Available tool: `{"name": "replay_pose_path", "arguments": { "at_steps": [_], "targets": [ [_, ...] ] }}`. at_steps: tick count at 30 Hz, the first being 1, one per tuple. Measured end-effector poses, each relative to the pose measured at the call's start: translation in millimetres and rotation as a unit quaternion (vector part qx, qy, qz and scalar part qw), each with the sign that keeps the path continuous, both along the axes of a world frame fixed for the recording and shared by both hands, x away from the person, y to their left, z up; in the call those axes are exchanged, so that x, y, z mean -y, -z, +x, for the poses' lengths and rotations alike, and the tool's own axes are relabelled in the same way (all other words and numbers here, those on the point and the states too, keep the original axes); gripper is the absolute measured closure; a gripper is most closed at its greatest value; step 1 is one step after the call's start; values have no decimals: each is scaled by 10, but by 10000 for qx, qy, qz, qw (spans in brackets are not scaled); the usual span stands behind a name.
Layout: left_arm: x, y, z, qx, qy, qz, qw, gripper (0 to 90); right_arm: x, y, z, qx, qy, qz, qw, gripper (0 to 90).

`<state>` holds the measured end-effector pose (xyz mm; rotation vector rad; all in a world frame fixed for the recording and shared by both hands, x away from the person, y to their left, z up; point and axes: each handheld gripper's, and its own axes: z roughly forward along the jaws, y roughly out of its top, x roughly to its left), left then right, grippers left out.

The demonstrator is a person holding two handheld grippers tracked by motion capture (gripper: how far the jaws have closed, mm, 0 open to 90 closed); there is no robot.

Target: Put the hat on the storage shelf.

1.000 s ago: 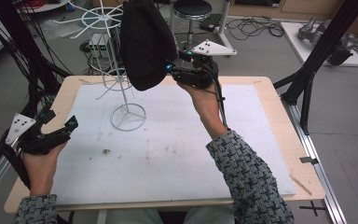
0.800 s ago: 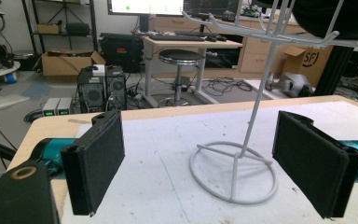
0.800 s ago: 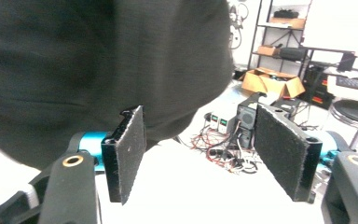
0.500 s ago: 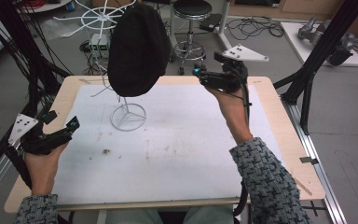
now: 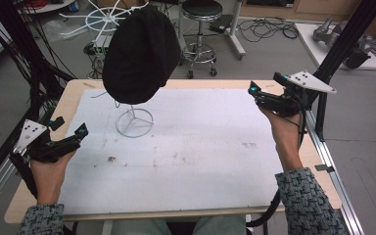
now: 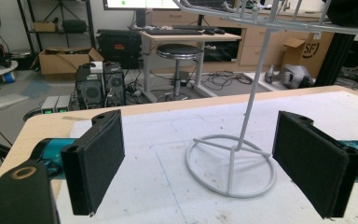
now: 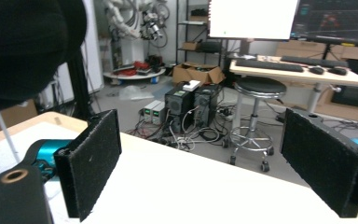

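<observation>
A black cap (image 5: 141,54) hangs on top of a white wire stand, whose ring base (image 5: 134,122) rests on the white mat at the back left. My right gripper (image 5: 263,86) is held open over the table's right back corner, well apart from the cap; the cap (image 7: 23,42) fills the upper left of the right gripper view, where nothing lies between the pads (image 7: 93,158). My left gripper (image 5: 69,127) rests open at the table's left edge. It points at the stand's pole (image 6: 256,79) and base (image 6: 230,168), with nothing between its pads (image 6: 100,158).
A white mat (image 5: 200,147) covers most of the wooden table (image 5: 73,95). Black frame posts (image 5: 340,44) rise at both sides. A stool (image 5: 201,12), computer boxes and loose cables stand on the floor behind the table.
My right gripper has let go of the cap and drawn back to the right. The cap now hangs on the stand by itself. My left gripper has stayed put.
</observation>
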<state>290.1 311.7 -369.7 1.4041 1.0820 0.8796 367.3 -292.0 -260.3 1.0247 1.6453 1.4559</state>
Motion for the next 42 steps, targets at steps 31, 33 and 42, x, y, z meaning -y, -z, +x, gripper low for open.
{"name": "replay_pose_path", "arguments": {
  "at_steps": [31, 33, 42],
  "targets": [
    [125, 282, 149, -419, -31, 371, 9984, 169, 469, 1232, -172, -1096, 309, -194, 9933, 109],
    [121, 301, 158, -457, -31, 389, 9982, 169, 479, 1288, -180, -1194, 305, -255, 9921, 109],
    [123, 313, 178, -519, -17, 398, 9979, 169, 531, 1326, -198, -1217, 312, -228, 9918, 109]
  ]
}}
